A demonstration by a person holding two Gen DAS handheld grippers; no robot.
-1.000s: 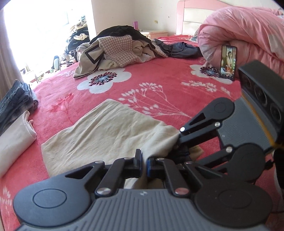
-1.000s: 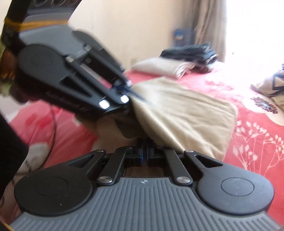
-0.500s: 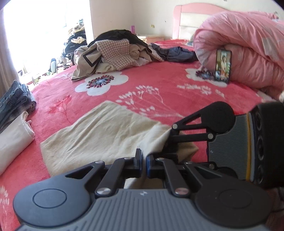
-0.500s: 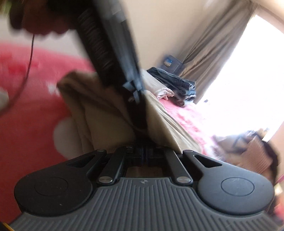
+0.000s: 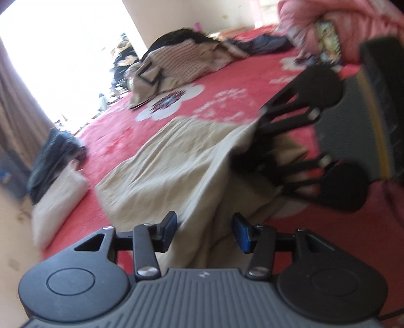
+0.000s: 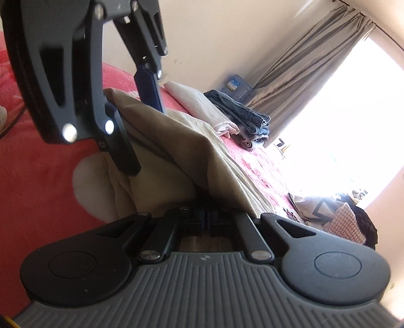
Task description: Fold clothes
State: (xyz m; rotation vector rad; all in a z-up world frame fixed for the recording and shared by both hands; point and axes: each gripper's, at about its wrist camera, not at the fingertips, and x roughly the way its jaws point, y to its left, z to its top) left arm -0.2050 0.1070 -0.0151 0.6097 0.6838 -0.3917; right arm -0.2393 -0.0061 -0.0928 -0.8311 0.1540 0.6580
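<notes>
My left claw (image 5: pixel 204 228) is opening, the beige garment (image 5: pixel 174 164) loose between its pads; my right claw (image 6: pixel 204 218) stays pinched on its edge. Light, limp cloth, I judge: best gripped at corners or along a fold.

Open red floral bedspread (image 5: pixel 227 83) between the flat beige cloth garment (image 5: pixel 176 161) and the heap of unfolded clothes (image 5: pixel 181 58) toward the bed's far edge: free passage there. Folded white cloth (image 5: pixel 58 194) and dark denim stack (image 5: pixel 53 156) block the window-side edge. Rolled pink quilt (image 5: pixel 353 22) with a propped phone (image 5: pixel 328 37) fills the headboard corner. Right gripper (image 5: pixel 255 154) crowds the garment's near corner, just beside the opening left gripper (image 5: pixel 204 229), garment edge between its jaws.
</notes>
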